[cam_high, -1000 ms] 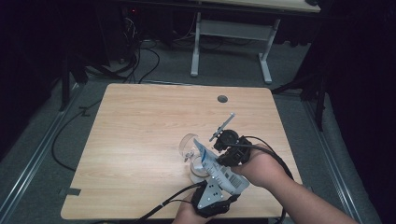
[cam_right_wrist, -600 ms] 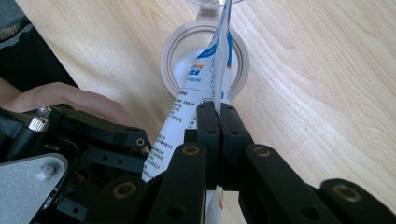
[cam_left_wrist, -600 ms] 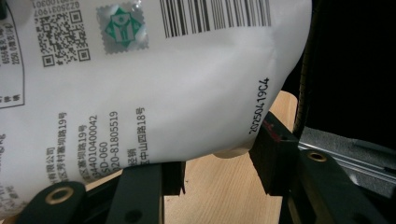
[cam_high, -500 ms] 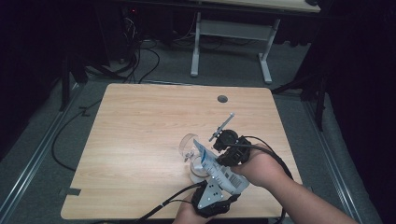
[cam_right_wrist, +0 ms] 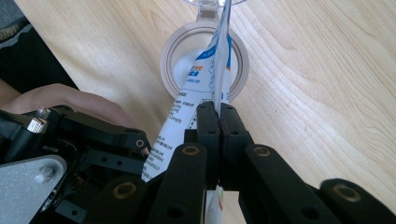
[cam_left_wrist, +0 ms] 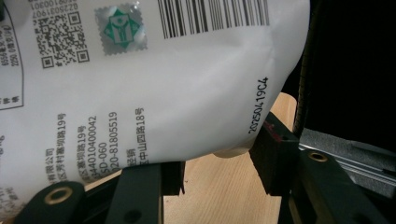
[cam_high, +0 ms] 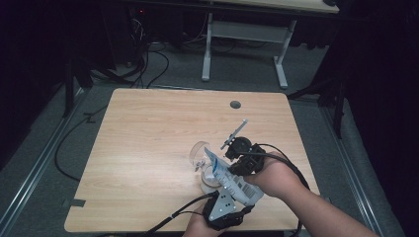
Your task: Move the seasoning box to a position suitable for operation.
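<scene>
Both grippers are on the same white pouch (cam_high: 232, 180), near the front edge of the wooden table (cam_high: 148, 138). The right gripper (cam_right_wrist: 218, 116) has its jaws pinched tight on the pouch's thin edge, right above a round jar (cam_right_wrist: 170, 56) standing on the table. The left gripper (cam_left_wrist: 217, 161) sits under the printed, barcode side, jaws about halfway apart; can't tell if they actually press on it. The pouch tilts down toward the jar.

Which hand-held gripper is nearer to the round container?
Right. The right hand-held gripper pinches the white pouch directly above the round container; the left hand-held gripper sits farther back by the table edge.
</scene>
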Tool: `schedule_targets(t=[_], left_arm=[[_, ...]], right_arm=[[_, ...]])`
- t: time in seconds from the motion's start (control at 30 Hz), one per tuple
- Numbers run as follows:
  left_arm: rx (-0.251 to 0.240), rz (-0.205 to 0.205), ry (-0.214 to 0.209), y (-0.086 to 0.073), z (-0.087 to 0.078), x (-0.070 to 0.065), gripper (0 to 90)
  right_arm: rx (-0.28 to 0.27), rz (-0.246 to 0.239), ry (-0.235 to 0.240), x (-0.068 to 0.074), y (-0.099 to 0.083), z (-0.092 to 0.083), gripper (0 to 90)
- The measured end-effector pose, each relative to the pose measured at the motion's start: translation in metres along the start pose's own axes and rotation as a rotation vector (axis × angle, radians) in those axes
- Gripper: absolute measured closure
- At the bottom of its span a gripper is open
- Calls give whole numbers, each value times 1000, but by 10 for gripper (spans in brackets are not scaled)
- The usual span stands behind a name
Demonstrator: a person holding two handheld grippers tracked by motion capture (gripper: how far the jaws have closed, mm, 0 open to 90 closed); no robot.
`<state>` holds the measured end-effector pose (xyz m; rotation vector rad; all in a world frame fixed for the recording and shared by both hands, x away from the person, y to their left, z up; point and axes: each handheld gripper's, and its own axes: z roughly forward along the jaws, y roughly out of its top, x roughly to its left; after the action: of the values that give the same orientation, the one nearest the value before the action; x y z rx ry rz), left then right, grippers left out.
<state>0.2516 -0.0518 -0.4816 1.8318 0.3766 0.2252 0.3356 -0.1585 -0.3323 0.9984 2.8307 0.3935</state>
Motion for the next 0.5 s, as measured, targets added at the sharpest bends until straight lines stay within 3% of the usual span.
schedule_targets(t=[0.5], left_arm=[[-2, 1, 1, 1, -1, 1, 590]], right_arm=[[-2, -1, -3, 0, 1, 0, 896]])
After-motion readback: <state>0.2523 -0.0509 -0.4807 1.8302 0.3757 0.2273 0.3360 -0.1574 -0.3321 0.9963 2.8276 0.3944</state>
